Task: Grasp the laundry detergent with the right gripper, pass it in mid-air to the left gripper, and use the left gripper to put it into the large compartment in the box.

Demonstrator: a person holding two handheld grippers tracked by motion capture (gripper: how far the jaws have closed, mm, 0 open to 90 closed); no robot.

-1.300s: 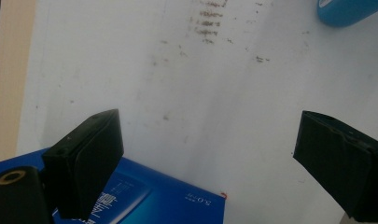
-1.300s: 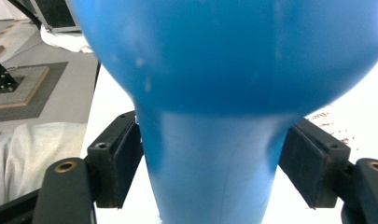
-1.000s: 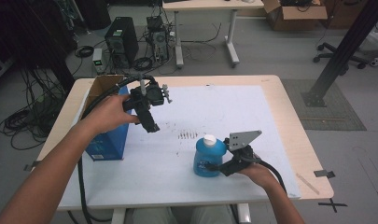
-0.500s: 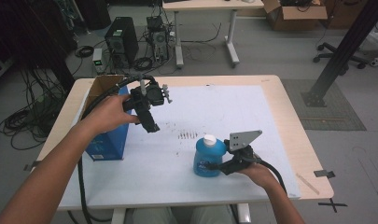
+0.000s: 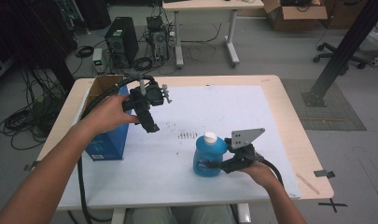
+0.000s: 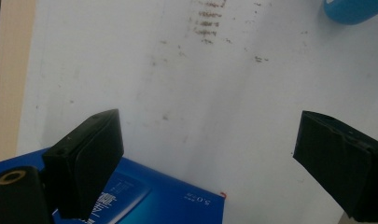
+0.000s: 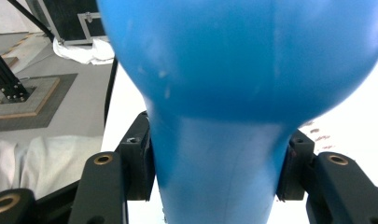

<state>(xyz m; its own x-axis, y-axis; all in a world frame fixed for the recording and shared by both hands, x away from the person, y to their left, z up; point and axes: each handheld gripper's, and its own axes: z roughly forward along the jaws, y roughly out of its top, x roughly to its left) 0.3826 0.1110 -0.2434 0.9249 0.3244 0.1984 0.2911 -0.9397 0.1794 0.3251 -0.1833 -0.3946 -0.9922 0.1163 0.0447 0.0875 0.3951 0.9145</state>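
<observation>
A blue plastic bottle [image 5: 206, 158] with a white cap stands on the white mat near the table's front right. My right gripper [image 5: 215, 164] comes at it from the right, low on its body. Its jaws have just been closing and now press both sides of the bottle [image 7: 238, 60], so it is shut on it. My left gripper [image 5: 151, 125] hangs above the mat at the left, beside a blue box [image 5: 107, 140]. In the left gripper view its jaws stand wide open over bare mat, with nothing between them, and the box's corner [image 6: 149, 200] lies below.
The white mat [image 5: 242, 107] covers most of the wooden table [image 5: 301, 144] and bears dark smudges [image 5: 189, 135] at its middle. The blue box has an open brown top. Beyond the far edge are a computer tower [image 5: 121, 42], cables and desk legs on the floor.
The right gripper's jaws have drawn in against the bottle. Both hands have stayed almost where they were.
</observation>
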